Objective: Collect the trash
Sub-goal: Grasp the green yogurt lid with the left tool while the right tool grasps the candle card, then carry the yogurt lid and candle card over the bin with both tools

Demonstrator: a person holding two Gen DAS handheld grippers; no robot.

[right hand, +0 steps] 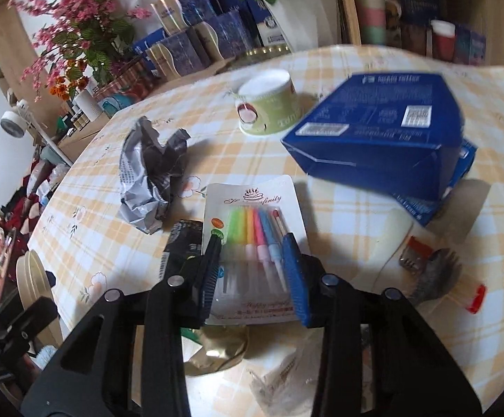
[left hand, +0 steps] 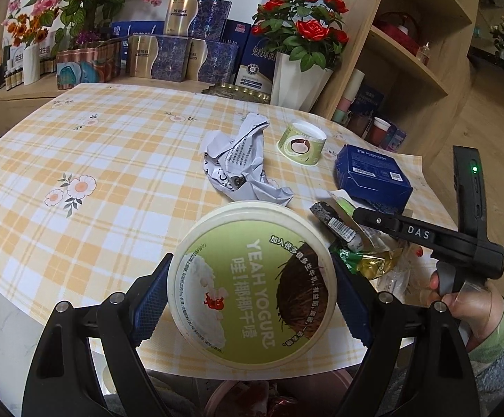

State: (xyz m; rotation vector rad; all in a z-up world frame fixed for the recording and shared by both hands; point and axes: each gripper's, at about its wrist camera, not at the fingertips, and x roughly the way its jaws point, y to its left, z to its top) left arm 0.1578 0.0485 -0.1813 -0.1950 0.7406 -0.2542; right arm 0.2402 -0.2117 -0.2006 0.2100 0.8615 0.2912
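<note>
Right gripper [right hand: 252,271] is down over the candle pack [right hand: 252,229], jaws half-closed and straddling it; whether the pads bite yet, I can't tell. The pack's long axis runs straight away from the tool, in line with the fingers, so the squeeze goes across its narrow width. Left gripper [left hand: 252,299] is spread wide, clamped on a yogurt lid [left hand: 252,285] above the table [left hand: 78,146] edge. Beyond lie crumpled paper [left hand: 245,160], a small cup [left hand: 302,142] and a blue box [left hand: 373,173], nearer the right hand.
</note>
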